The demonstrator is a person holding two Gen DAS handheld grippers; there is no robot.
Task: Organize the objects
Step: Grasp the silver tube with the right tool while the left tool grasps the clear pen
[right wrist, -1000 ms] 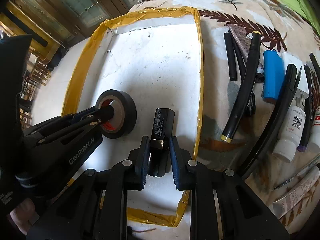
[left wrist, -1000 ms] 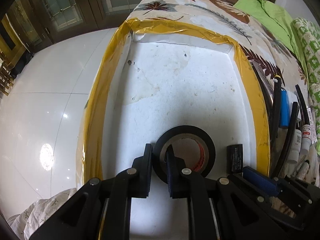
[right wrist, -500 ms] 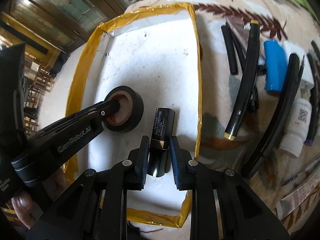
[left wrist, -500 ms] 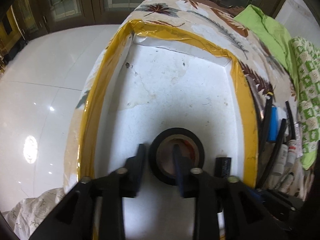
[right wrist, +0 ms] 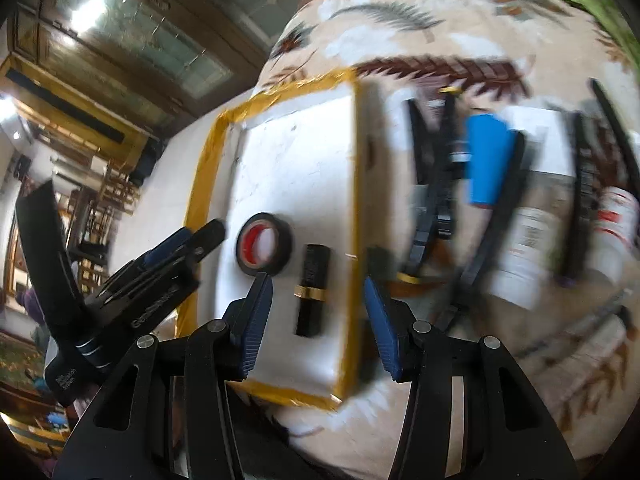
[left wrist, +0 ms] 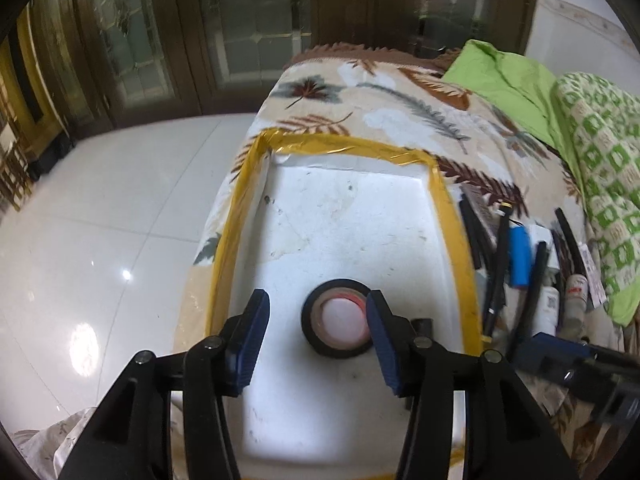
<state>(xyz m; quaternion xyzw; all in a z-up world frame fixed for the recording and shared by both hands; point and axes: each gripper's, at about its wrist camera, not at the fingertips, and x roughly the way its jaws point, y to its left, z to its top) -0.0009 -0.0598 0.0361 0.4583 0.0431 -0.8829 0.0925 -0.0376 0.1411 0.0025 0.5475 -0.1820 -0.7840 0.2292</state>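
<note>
Both claws have just let go. A second ago my left gripper [left wrist: 316, 334] had one finger through the core of the black tape roll [left wrist: 338, 330] and was pinching its wall; now its jaws have been opening and stand wide, the roll lying flat on the tray floor between the blue pads with neither pressing on it, though the right pad overlaps its rim from this angle. The view has pulled back too, so I see more of the white tray [left wrist: 360, 216] with its yellow taped rim.

Same story on my right gripper [right wrist: 318, 322]: it was clamped on the black lipstick tube [right wrist: 314, 290] with the gold band, and its jaws have just been opening. They are released now, and the tube lies loose on the tray floor between the pads, near the tray's right wall. The tape roll sits just beside the tube, on its left, apart from it.

In the right wrist view the left gripper hangs left of the roll, clear of it.

Outside the tray, on the leaf-print blanket [left wrist: 400, 92] to its right, a blurred row waits: a blue cylinder [right wrist: 486, 160], long black tubes [right wrist: 496, 224] and white bottles [right wrist: 528, 252]. The tray's right wall stands between them and the placed items. A green cloth [left wrist: 516, 84] lies further back.
</note>
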